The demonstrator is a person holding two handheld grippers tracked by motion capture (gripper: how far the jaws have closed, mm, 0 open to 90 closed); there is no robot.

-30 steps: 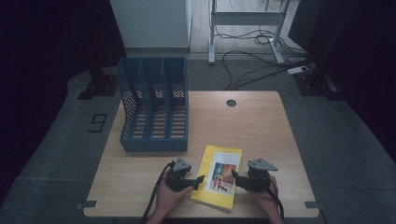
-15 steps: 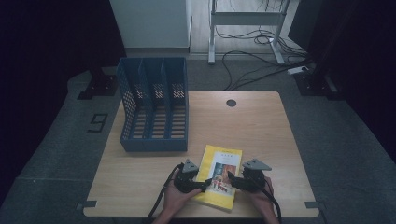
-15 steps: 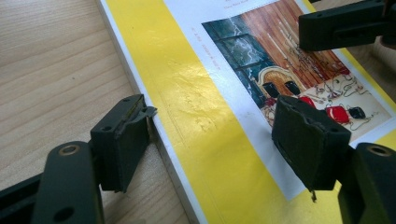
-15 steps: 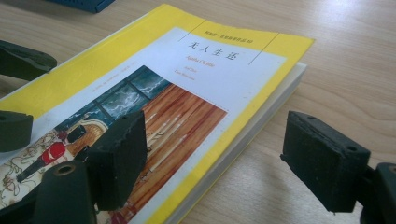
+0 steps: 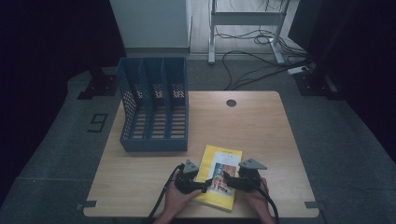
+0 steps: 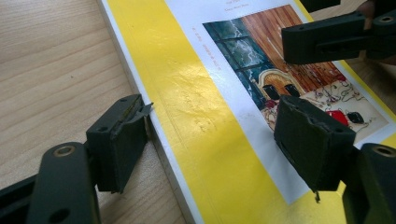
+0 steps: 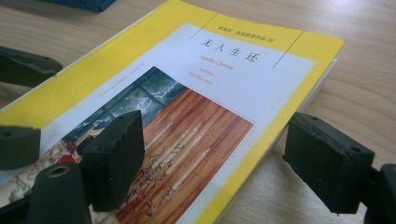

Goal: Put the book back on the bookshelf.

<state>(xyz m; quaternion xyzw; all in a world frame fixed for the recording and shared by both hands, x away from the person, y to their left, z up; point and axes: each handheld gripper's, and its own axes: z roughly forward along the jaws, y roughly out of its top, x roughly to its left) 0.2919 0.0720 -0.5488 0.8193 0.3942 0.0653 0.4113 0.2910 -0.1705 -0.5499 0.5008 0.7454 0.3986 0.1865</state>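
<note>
Book (image 5: 219, 176), yellow cover, flat on bench (image 5: 261, 126) near front edge. Left tool (image 5: 204, 186) and right tool (image 5: 225, 177): both open, jaws straddling opposite book edges.

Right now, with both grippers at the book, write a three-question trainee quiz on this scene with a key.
1. True or false: the yellow book lies flat on the wooden table.
2. Multiple choice: how does the left gripper stand to the book?
A. open, one jaw off the book's edge over the table, the other over the cover
B. shut on the book's corner
C. inside the file rack
3. Fill in: the blue file rack stands on the table's ____ side, seen from the person.

Key: 1 true. 2 A; the right gripper likewise straddles the opposite edge with fingers apart. 3 left.
</note>
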